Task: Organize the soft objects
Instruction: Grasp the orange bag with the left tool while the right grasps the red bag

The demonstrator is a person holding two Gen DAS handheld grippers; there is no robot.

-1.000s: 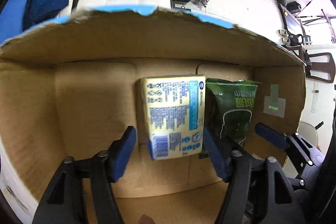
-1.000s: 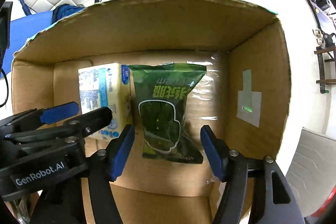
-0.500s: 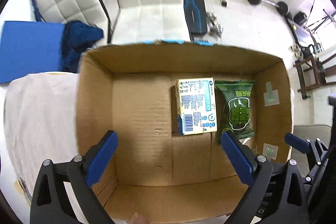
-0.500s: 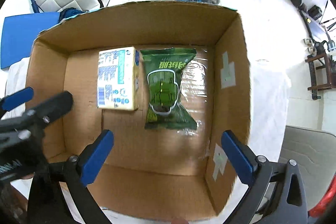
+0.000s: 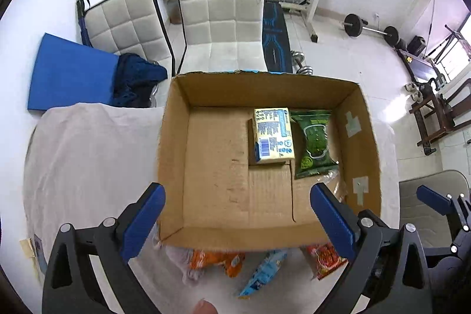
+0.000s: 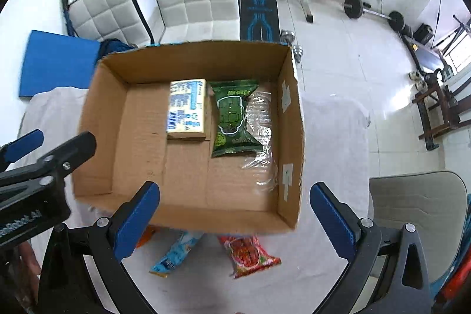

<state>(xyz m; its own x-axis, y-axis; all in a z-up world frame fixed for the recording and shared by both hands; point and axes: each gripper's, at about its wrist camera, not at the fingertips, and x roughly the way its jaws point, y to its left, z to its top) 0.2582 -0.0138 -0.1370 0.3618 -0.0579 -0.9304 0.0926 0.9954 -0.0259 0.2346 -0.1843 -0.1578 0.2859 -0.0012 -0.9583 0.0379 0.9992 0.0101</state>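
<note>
My right claw point(image 6: 235, 214) gapes empty above the cardboard box point(image 6: 290, 137); inside, yellow pack point(image 6: 187, 108) touches green pouch point(image 6: 234, 119); red packet point(image 6: 248, 256) lies outside.

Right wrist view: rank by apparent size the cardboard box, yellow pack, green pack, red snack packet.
1. cardboard box, by far the largest.
2. green pack.
3. yellow pack.
4. red snack packet, partly hidden under the box edge and nearer the camera, so its place is unsure.

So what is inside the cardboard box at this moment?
Inside the cardboard box lie a yellow tissue pack and a green snack bag side by side, with clear plastic film beside and partly under the bag. Whatever else the bag covers cannot be seen.
</note>
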